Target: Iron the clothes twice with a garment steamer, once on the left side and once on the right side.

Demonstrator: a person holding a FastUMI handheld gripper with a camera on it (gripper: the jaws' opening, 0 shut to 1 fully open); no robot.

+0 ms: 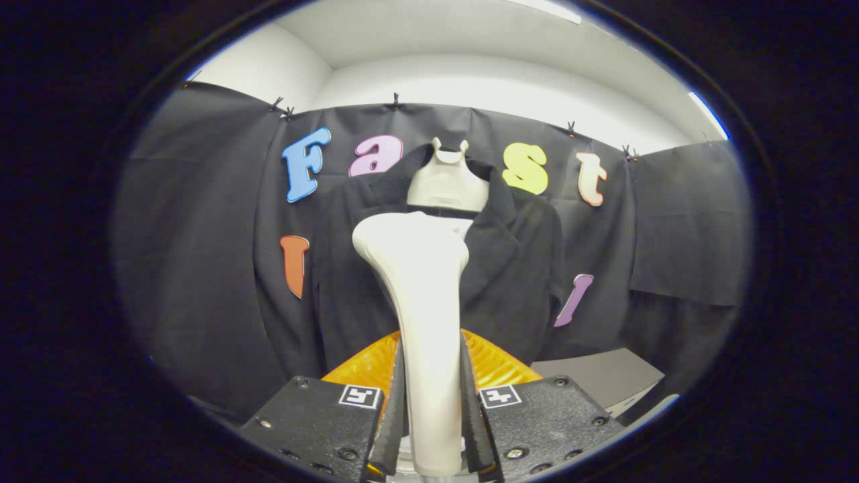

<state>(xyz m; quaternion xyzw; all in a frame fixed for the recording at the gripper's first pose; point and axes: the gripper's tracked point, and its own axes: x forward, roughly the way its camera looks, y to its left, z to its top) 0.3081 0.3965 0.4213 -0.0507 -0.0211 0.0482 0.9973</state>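
One dark jacket (510, 268) hangs on the booth wall ahead, draped over one white hanger head (447, 181). One white steamer (423, 295) stands upright before it, my gripper (429, 409) clamped on its handle (both fingers pressing).

Black garment, cream steamer, orange and black gripper

The garment steamer (419, 295) is a plain cream white along its handle and head, clamped between the gripper (433, 409) fingers, whose ribbed inner pads (394, 402) are black. The finger blocks are a speckled matte black, each carrying a small white square tag (360, 396) with a black mark, and the ridged body behind them is glossy amber orange. Beyond the steamer head, the jacket (517, 268) is black with a coarse weave, its collar a slightly finer rib. The hanger (448, 181) piece at its neck is the same cream white. The ceiling (436, 54) is plain off-white.
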